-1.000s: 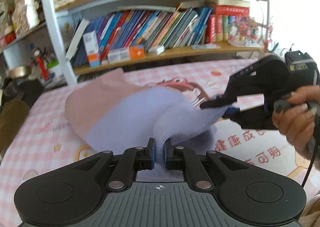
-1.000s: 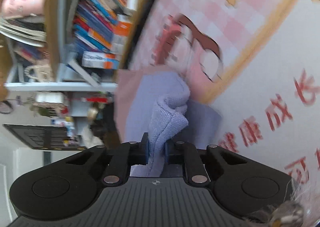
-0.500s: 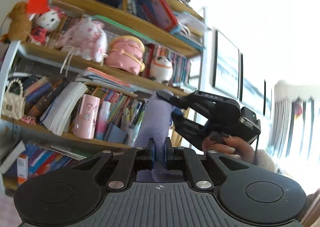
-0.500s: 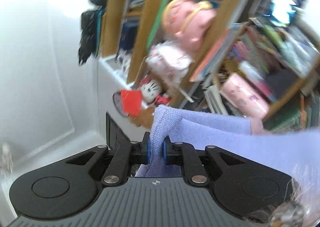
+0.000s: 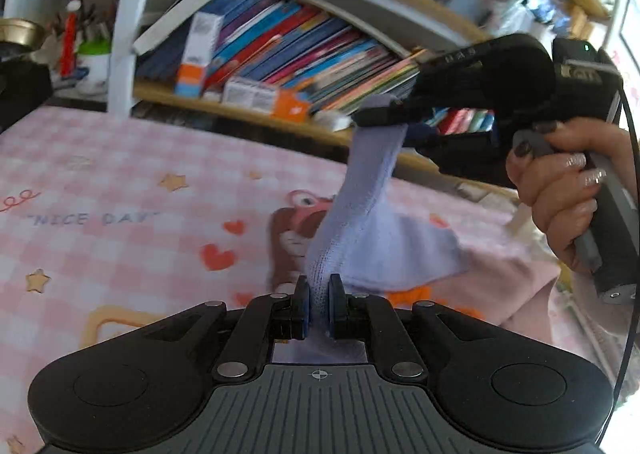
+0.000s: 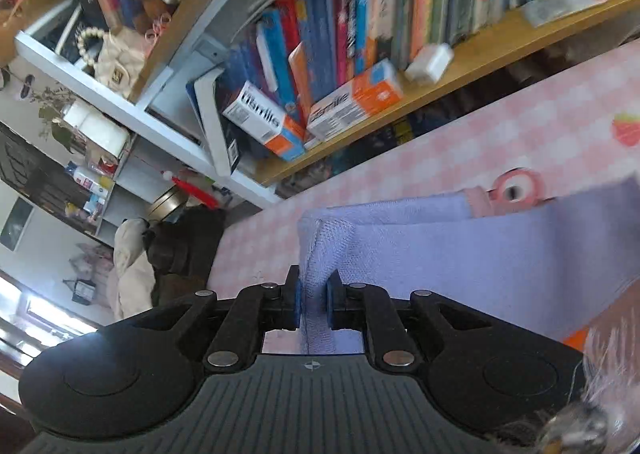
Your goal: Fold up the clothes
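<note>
A lavender knit garment (image 5: 360,230) with a pink part (image 5: 516,286) hangs stretched above the pink checked tablecloth (image 5: 120,182). My left gripper (image 5: 319,306) is shut on one edge of it at the bottom middle of the left wrist view. My right gripper (image 5: 384,119), held by a hand (image 5: 560,190), pinches the other end higher up at right. In the right wrist view my right gripper (image 6: 313,304) is shut on a folded lavender edge (image 6: 480,254) that runs off to the right.
A bookshelf (image 5: 288,54) full of books and small boxes (image 6: 352,102) stands right behind the table's far edge. A metal pot (image 5: 16,34) and a cup of pens (image 5: 92,62) sit at far left. A cable (image 5: 628,214) hangs from the right gripper.
Both grippers, raised high before the upper shelves half a second ago, have come back down over the table with the garment still pinched between them.
</note>
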